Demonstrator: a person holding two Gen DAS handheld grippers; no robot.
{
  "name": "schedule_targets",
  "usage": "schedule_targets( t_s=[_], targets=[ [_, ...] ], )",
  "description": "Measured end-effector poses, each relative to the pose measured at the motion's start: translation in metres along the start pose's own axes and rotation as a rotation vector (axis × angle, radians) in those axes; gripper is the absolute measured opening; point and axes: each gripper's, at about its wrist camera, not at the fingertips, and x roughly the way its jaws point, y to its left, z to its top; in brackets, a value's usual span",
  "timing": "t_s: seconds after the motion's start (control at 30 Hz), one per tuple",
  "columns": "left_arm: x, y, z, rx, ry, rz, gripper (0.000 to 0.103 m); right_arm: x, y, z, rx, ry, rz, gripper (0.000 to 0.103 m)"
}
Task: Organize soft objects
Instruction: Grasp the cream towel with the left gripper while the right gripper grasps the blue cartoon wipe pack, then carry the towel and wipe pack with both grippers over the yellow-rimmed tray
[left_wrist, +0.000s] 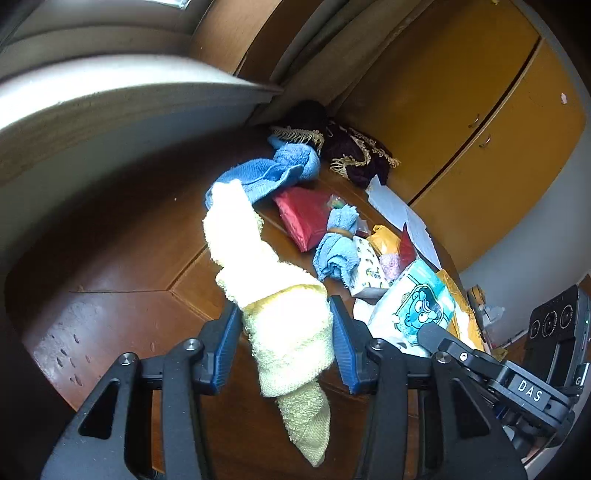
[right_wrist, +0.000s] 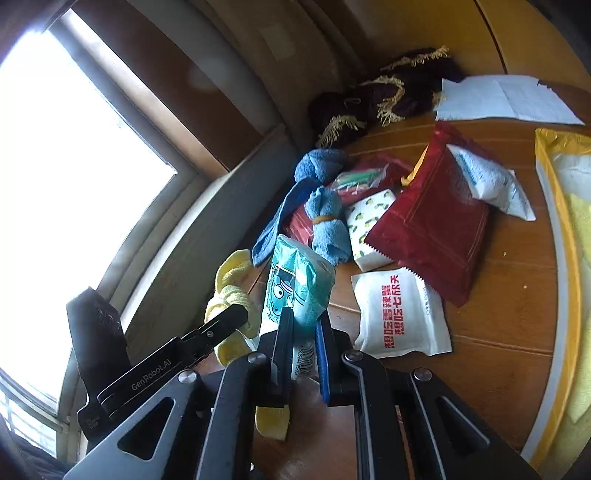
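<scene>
The left tongs (left_wrist: 284, 325) gripped a pale yellow towel (left_wrist: 266, 266), lifted above the table (left_wrist: 122, 258). The right tongs (right_wrist: 303, 332), narrowed, clamped a teal tissue pack (right_wrist: 299, 280). Bare wood lay toward 9 o'clock of the towel; packets crowded 3 o'clock.

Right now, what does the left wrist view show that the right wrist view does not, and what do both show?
Only the left wrist view shows the yellow cupboard doors with small handles.

Only the right wrist view shows the bright window, the white snack packet with red characters and the yellow-edged plastic bag.

Both show the left gripper shut on the pale yellow terry towel, the right gripper shut on the teal cartoon tissue pack, the rolled light blue cloth with a rubber band and the dark fringed cloth.
</scene>
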Motion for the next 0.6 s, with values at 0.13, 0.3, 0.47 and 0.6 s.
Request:
schedule_targets(
  t_s=[0.13,0.3,0.47,0.6],
  targets=[
    [0.000,-0.020,0.004,0.063,-0.005,-0.090,0.045,-0.016,-0.005,0.001,-0.011,-0.040,-0.006,0.012],
    [-0.005,-0.061,0.012,0.159,-0.029,-0.205,0.045,-0.045,-0.013,0.001,-0.029,-0.115,-0.022,0.012],
    [0.009,-0.105,0.018,0.232,0.032,-0.309,0.045,-0.089,-0.034,0.006,0.003,-0.238,-0.124,0.012],
    [0.023,-0.138,0.017,0.282,0.079,-0.372,0.045,-0.114,-0.067,0.012,0.094,-0.285,-0.162,0.012]
  ],
)
